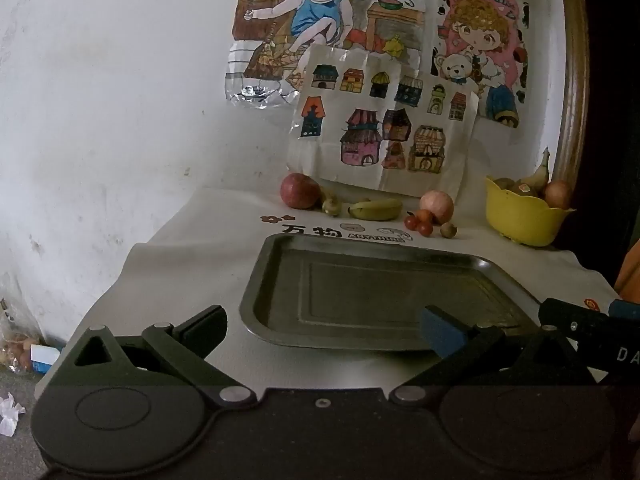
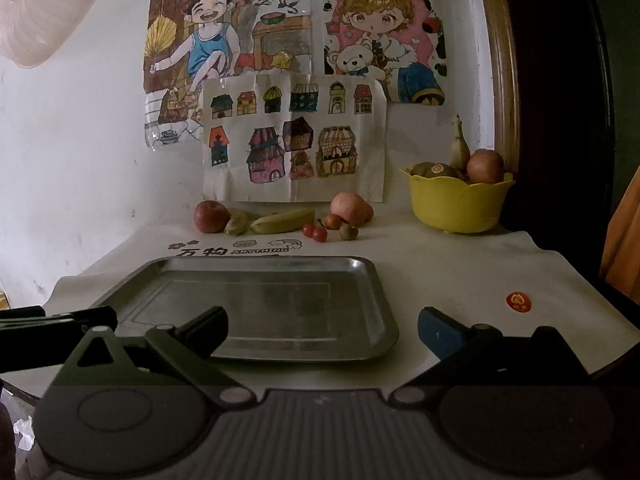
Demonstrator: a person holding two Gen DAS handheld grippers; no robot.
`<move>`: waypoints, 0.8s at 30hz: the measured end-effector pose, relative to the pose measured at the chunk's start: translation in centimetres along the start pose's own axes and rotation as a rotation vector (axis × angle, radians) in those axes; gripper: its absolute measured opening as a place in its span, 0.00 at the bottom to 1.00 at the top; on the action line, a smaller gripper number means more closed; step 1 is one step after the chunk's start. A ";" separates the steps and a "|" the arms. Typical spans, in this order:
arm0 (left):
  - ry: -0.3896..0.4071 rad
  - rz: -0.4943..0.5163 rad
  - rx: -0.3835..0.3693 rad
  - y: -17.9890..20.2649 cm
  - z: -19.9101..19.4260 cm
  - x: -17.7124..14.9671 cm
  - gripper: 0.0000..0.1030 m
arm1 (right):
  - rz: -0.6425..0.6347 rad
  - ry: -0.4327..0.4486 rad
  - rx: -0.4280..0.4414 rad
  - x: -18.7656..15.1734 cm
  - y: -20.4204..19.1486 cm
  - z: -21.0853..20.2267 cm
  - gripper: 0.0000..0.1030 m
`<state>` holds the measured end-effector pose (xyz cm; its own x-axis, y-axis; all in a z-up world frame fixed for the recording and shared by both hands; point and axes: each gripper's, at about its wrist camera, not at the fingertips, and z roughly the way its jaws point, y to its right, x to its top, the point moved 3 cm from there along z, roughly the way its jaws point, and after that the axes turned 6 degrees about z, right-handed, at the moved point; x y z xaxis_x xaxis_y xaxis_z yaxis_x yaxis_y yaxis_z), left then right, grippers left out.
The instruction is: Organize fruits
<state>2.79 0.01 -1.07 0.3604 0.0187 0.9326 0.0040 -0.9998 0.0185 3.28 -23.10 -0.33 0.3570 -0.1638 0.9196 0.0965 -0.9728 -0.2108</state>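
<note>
An empty metal tray (image 1: 276,280) (image 2: 372,292) lies on the white tablecloth just ahead of both grippers. Along the wall behind it sit a red apple (image 1: 299,191) (image 2: 211,217), a small pear (image 1: 331,204) (image 2: 236,222), a banana (image 1: 376,209) (image 2: 284,221), a pink apple (image 1: 437,205) (image 2: 349,207), small red fruits (image 1: 418,222) (image 2: 316,232) and a kiwi (image 1: 449,230) (image 2: 349,232). A yellow bowl (image 1: 520,216) (image 2: 456,204) at the back right holds more fruit. My left gripper (image 1: 322,330) and my right gripper (image 2: 322,330) hover open over the tray's near edge, holding nothing.
Children's drawings (image 1: 380,120) (image 2: 294,140) hang on the white wall behind the fruit. A dark wooden frame (image 2: 504,60) borders the right side. A red sticker (image 2: 518,302) lies on the cloth right of the tray. Litter (image 1: 10,414) lies on the floor at left.
</note>
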 end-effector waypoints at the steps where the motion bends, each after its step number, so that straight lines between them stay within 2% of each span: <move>1: -0.001 -0.001 -0.001 0.0 0.0 0.0 0.99 | -0.002 0.002 -0.001 0.0 0.0 0.0 1.00; 24: -0.003 0.000 0.000 0.0 0.0 0.0 0.99 | 0.001 -0.002 0.000 -0.2 0.0 0.2 1.00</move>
<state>2.80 0.01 -1.08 0.3633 0.0185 0.9315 0.0043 -0.9998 0.0182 3.35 -23.07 -0.55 0.3594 -0.1648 0.9185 0.0963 -0.9725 -0.2122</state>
